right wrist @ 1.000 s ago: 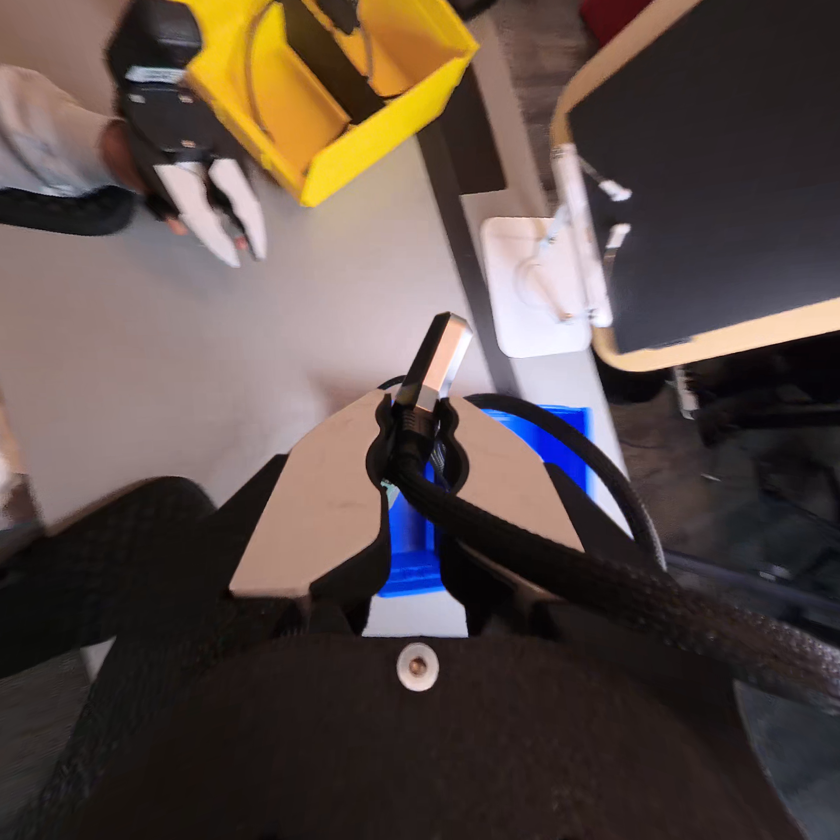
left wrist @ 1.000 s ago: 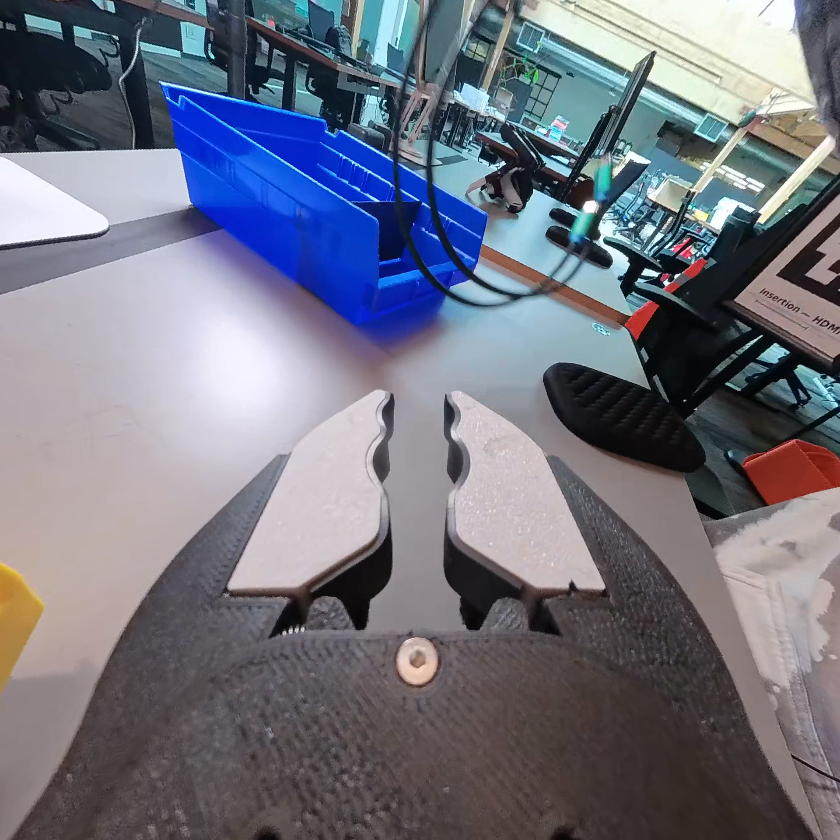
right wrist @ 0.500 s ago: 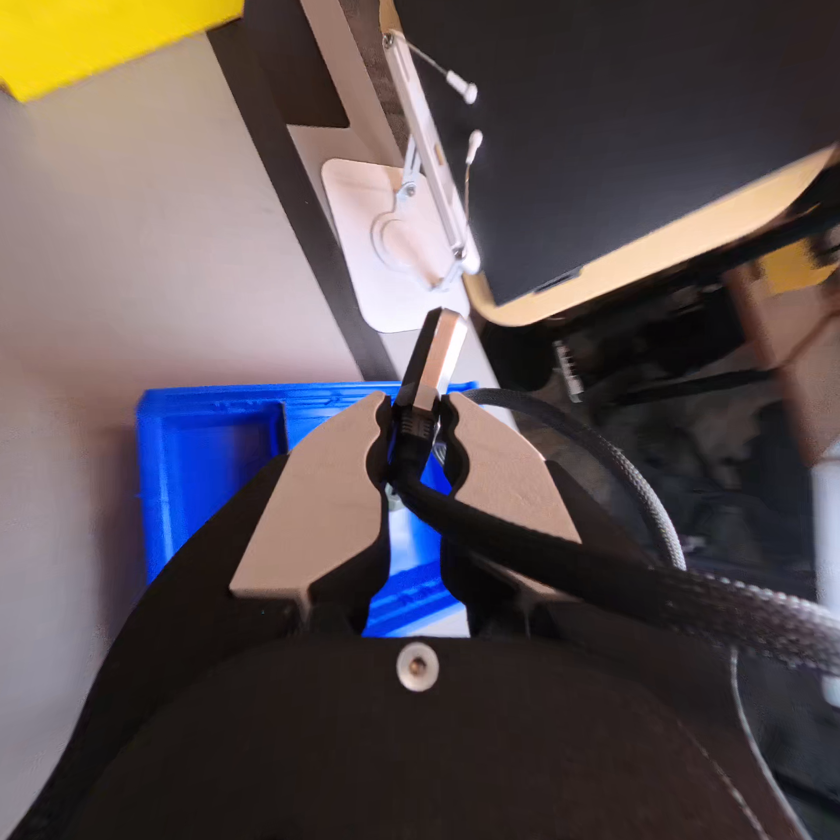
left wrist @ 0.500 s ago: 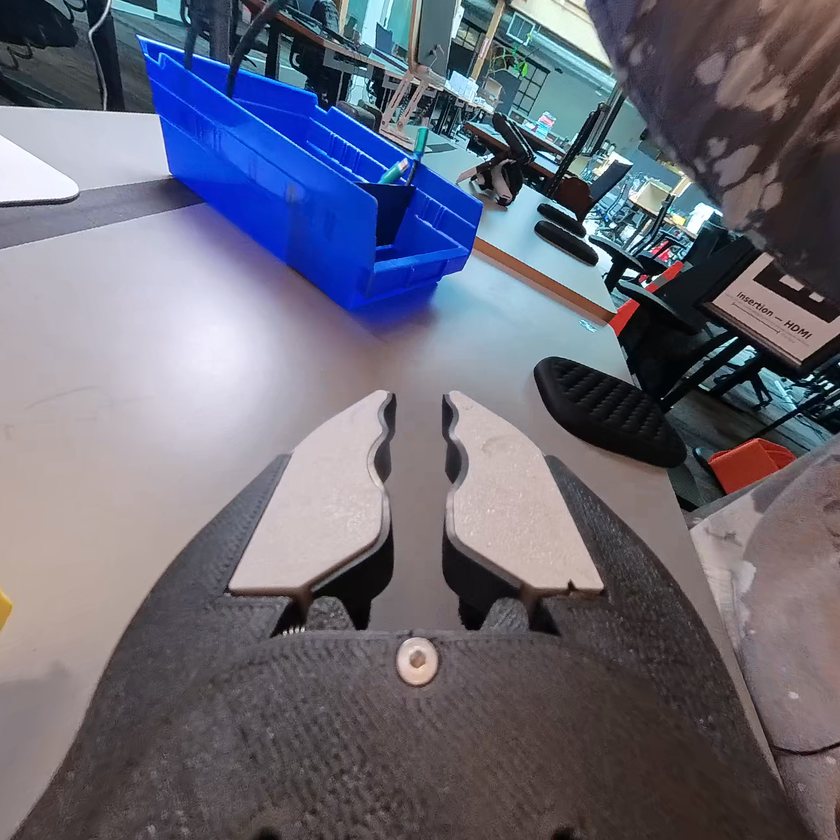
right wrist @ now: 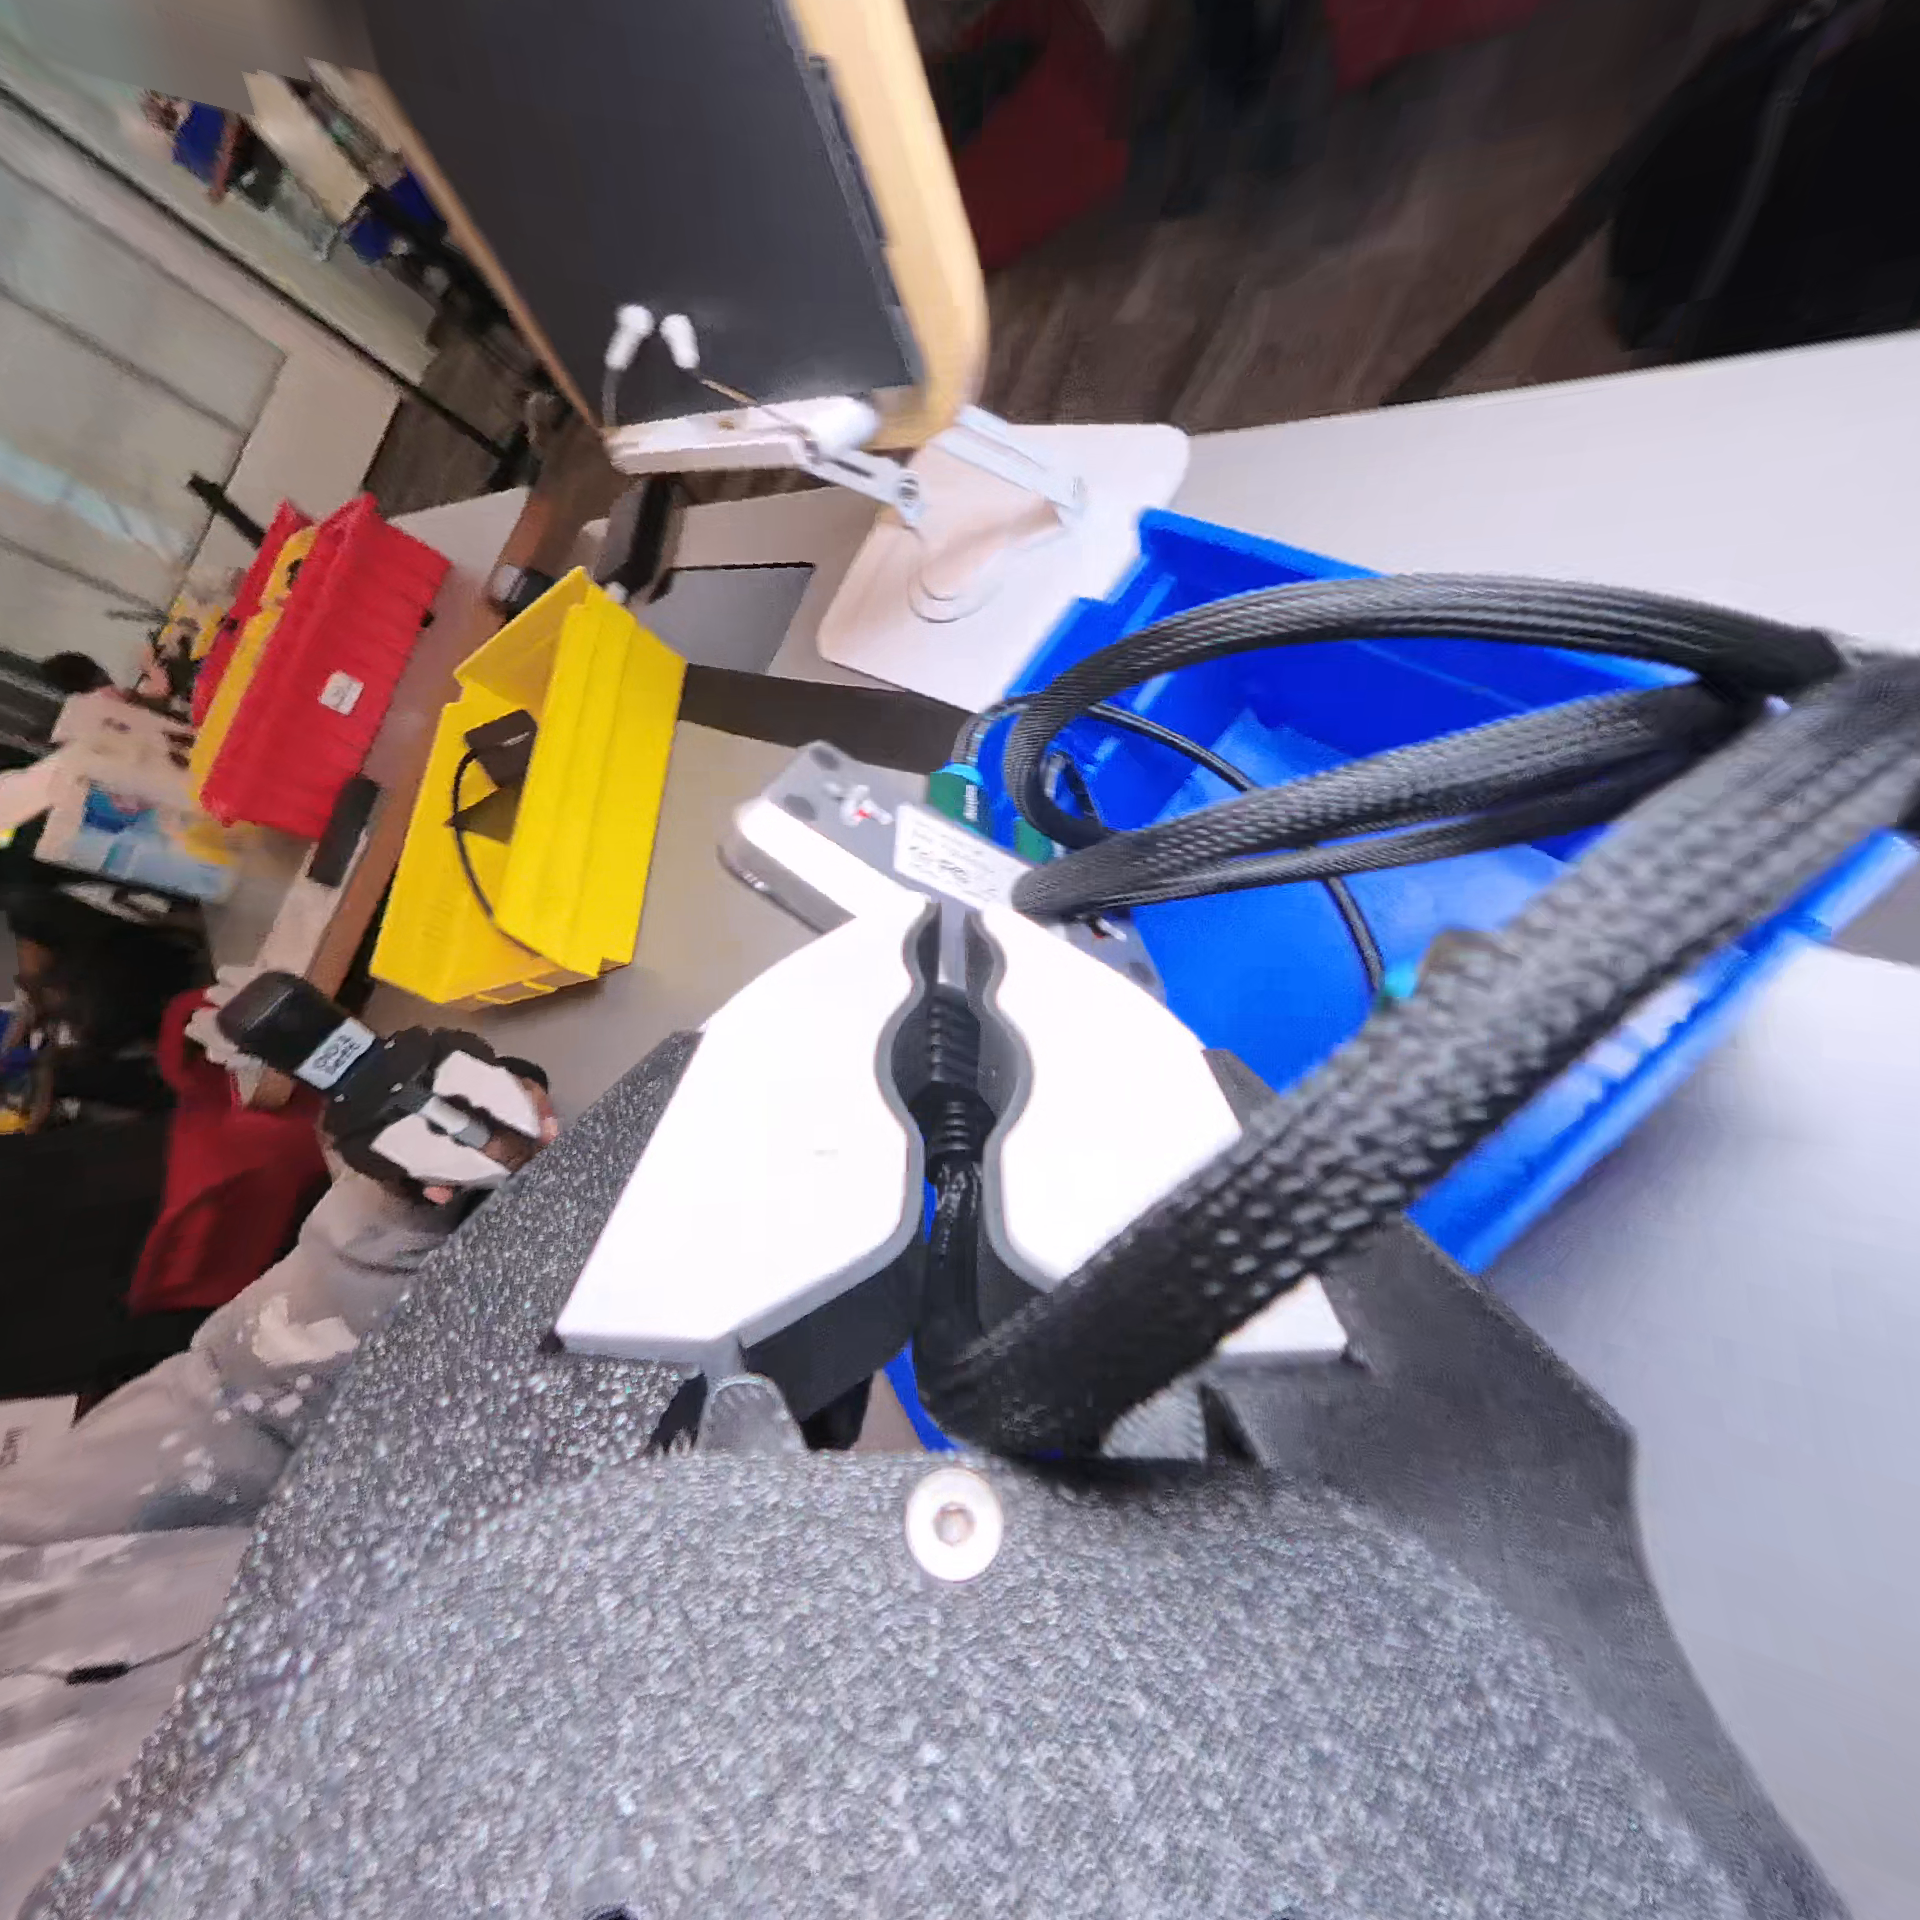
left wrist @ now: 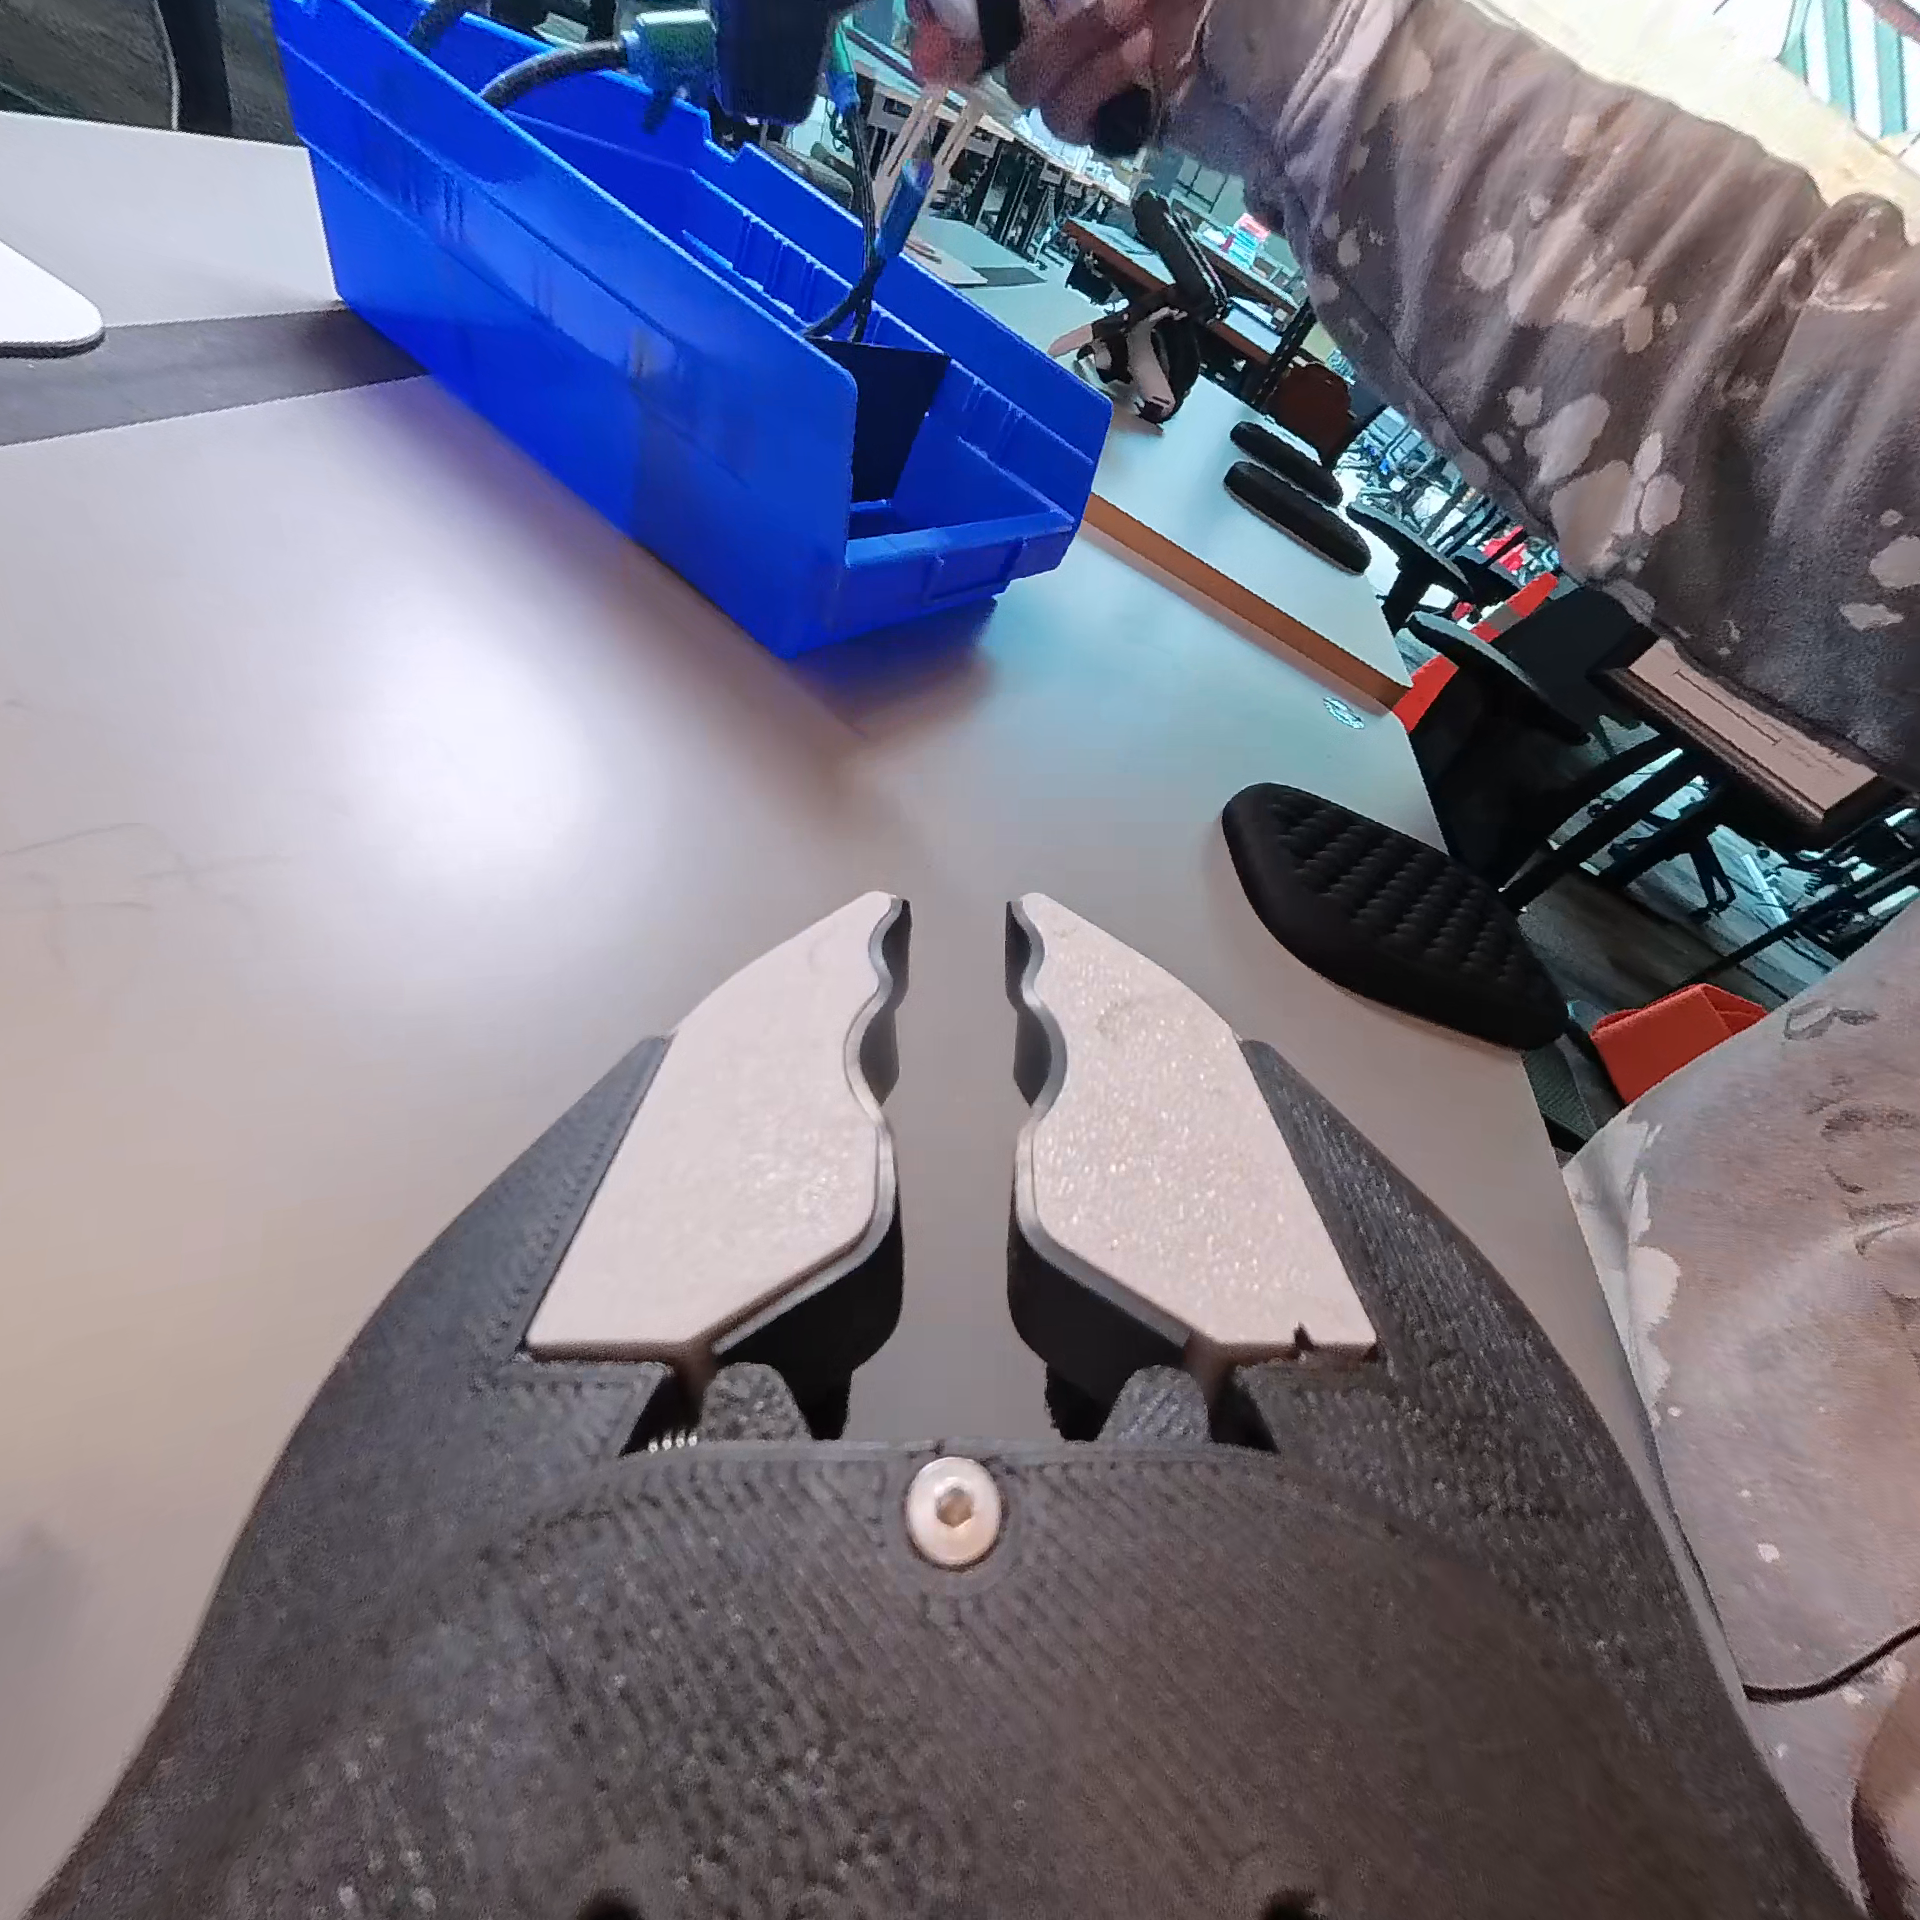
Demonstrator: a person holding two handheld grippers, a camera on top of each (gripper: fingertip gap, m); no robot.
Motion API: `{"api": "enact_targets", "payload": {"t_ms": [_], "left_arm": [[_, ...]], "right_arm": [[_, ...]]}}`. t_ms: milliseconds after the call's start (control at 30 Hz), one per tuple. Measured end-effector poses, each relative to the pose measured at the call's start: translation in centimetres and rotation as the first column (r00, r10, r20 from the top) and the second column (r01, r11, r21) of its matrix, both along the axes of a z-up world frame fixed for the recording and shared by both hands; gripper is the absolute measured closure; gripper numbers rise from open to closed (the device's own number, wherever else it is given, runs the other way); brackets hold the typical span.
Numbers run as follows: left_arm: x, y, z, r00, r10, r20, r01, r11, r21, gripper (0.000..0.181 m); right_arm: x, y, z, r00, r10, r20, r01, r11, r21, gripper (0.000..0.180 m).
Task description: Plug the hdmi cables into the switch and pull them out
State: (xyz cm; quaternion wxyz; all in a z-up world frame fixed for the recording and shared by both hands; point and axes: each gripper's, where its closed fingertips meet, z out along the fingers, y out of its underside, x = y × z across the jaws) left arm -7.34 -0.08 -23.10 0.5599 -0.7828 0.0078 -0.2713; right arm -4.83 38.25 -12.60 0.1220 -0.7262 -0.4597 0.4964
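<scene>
My right gripper [right wrist: 948,914] is shut on the black strain relief of an HDMI cable [right wrist: 951,1049]. Its braided black length [right wrist: 1455,790] loops over and into the blue bin [right wrist: 1247,966]. Right in front of the fingertips is a grey box with a white label, apparently the switch [right wrist: 810,831], with green-ended plugs [right wrist: 956,800] beside it. The plug's metal tip is hidden. In the left wrist view the right gripper [left wrist: 769,52] hangs over the far end of the blue bin [left wrist: 675,364]. My left gripper [left wrist: 956,914] is open and empty, low over the grey table [left wrist: 364,831].
A yellow bin [right wrist: 540,790] holding a small black device and a red bin [right wrist: 312,665] stand farther left. A white stand [right wrist: 987,520] carries a dark board [right wrist: 727,156]. A black chair armrest [left wrist: 1392,914] sits at the table's right edge. A person's sleeve [left wrist: 1610,312] crosses above.
My right gripper has swung with the cable from above the table to the blue bin and tilted toward the grey box. The sleeve has come into the left wrist view. The left gripper barely moved.
</scene>
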Motion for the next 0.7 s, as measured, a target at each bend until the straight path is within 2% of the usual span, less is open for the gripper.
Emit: {"api": "enact_targets", "payload": {"t_ms": [133, 233, 333, 433, 600, 700], "left_arm": [[-0.2, 0.0, -0.1, 1.0, 0.008, 0.004, -0.008, 1.0, -0.001, 0.164], [-0.1, 0.1, -0.4, 1.0, 0.004, 0.006, -0.004, 1.0, -0.014, 0.164], [0.0, 0.1, -0.3, 1.0, 0.0, -0.001, 0.0, 1.0, -0.013, 0.164], [-0.3, 0.0, 0.0, 1.0, 0.015, -0.022, -0.015, 1.0, 0.005, 0.164], [-1.7, -0.1, 0.8, 0.993, 0.1, -0.069, -0.098, 0.994, 0.043, 0.165], [-2.1, -0.1, 0.8, 0.989, 0.123, -0.079, -0.119, 0.992, 0.051, 0.165]], "right_arm": [[2.5, 1.4, -2.3, 0.998, -0.054, 0.042, 0.055, 0.998, -0.027, 0.172], [4.9, 2.2, -3.8, 0.991, -0.068, 0.116, 0.067, 0.998, 0.008, 0.168], [7.0, 2.5, -4.5, 0.984, -0.079, 0.161, 0.078, 0.997, 0.013, 0.158], [8.8, 2.5, -5.0, 0.974, -0.099, 0.205, 0.073, 0.989, 0.131, 0.155], [11.0, 2.1, -5.7, 0.949, -0.16, 0.271, 0.055, 0.931, 0.36, 0.147], [11.6, 1.9, -5.7, 0.926, -0.159, 0.343, 0.007, 0.914, 0.405, 0.146]]}}
